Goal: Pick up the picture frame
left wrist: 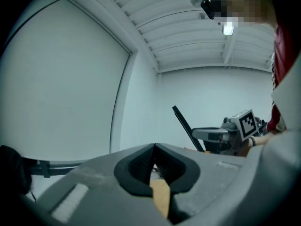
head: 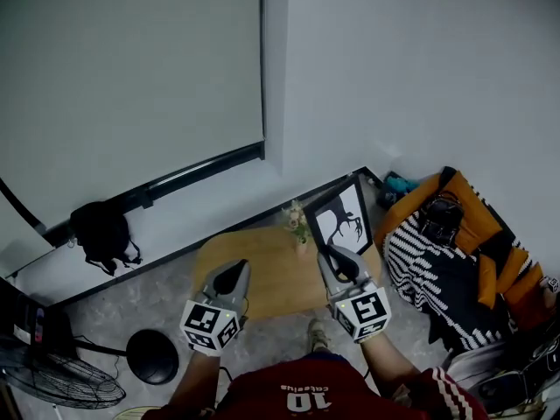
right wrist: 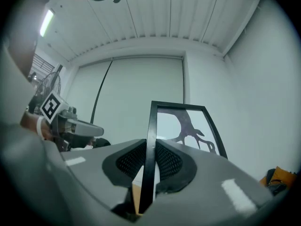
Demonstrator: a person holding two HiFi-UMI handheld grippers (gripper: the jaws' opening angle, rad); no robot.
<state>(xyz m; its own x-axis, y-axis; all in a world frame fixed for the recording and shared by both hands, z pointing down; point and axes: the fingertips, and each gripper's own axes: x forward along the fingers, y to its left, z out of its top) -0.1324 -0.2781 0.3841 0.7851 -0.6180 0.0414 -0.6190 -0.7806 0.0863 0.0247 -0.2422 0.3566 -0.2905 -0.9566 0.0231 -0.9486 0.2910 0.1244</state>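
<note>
While the right gripper [right wrist: 150, 147] clamps the picture frame [right wrist: 186, 124] by its black edge, left gripper [left wrist: 154, 149] jaws together, empty.

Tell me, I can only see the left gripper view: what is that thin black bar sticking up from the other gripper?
Observer: A picture frame seen edge-on; the right gripper view shows a dark branching figure on white in it.
Operator: Is it really gripped?
Observer: Yes, the right gripper clamps the frame's side bar between its jaws.
Operator: What lies below?
Observer: In the head view, a wooden table with a small bunch of flowers on it.
</note>
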